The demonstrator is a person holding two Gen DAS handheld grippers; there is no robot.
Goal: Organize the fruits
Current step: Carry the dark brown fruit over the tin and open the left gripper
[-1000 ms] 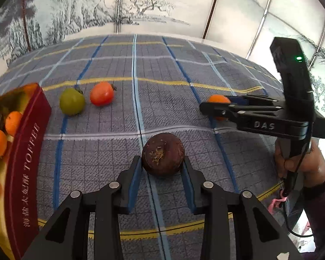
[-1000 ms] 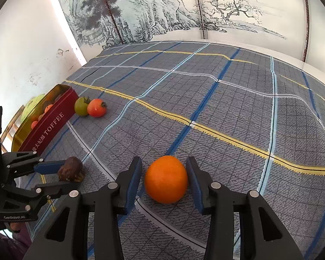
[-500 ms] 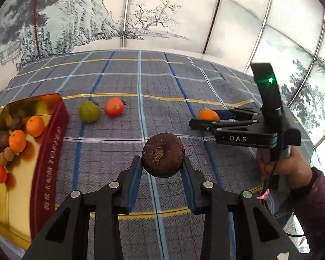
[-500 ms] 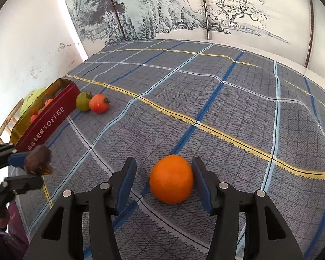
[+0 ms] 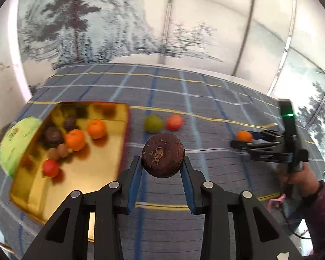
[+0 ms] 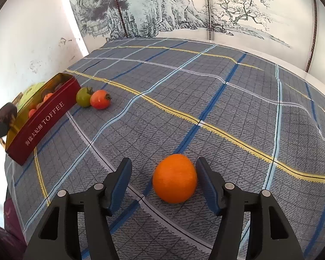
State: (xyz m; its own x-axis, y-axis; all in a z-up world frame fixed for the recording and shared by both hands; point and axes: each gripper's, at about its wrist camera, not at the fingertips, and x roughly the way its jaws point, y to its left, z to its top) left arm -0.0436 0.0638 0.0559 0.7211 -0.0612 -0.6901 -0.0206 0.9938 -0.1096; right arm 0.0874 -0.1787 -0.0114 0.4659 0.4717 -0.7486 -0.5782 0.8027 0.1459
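Left gripper (image 5: pixel 162 169) pinches a dark round fruit (image 5: pixel 163 155) right of the tin (image 5: pixel 80 169), scarred end facing the camera. Right gripper (image 6: pixel 164 182), jaws just spreading, straddles the orange (image 6: pixel 174 178) on plaid cloth (image 6: pixel 205 91).

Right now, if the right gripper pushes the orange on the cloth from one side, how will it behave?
The orange looks round and rests free on the plaid cloth, so it would probably roll away. The right gripper has just been opening, with the orange between its jaws and a clear gap on one side. Its rind looks firm, likely not fragile.
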